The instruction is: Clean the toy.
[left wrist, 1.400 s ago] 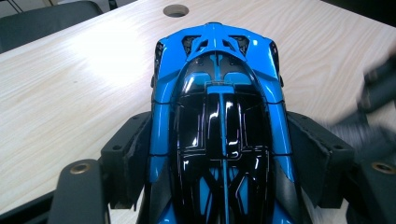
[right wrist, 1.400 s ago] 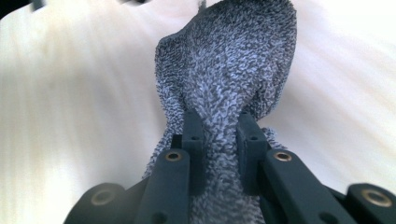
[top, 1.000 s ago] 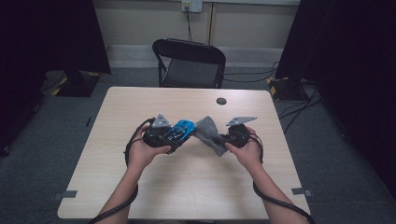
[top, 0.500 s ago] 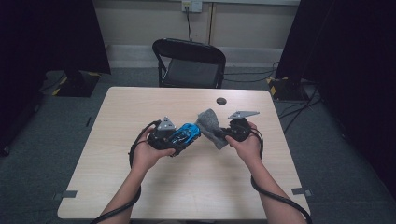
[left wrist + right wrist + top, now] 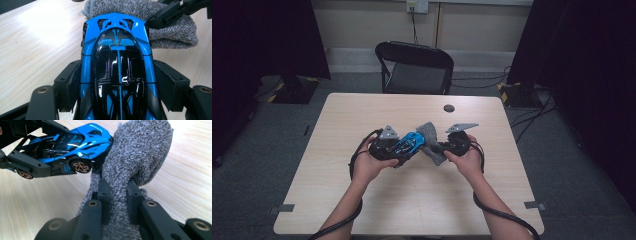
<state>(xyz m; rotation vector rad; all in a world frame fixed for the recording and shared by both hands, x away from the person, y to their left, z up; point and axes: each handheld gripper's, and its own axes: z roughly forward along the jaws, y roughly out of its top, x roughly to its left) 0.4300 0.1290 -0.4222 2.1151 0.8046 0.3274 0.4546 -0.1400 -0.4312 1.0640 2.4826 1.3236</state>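
I have the blue toy car (image 5: 117, 62) clamped by its flanks in my left gripper (image 5: 117, 87), jaws pressed on both sides of the body, held above the middle of the table (image 5: 362, 200); the car's far end touches the grey cloth (image 5: 135, 162), which in the left gripper view sits at twelve o'clock from the car; my right gripper (image 5: 117, 192) is closed tight on a bunched fold of that cloth, pads pinching it from both sides; in the right gripper view the car lies at ten o'clock from the cloth, one bronze wheel (image 5: 80, 165) facing me; in the high view a small dark disc (image 5: 449, 108) rests at one o'clock from the car, well apart, and a black folding chair (image 5: 414, 65) stands beyond the table at twelve o'clock
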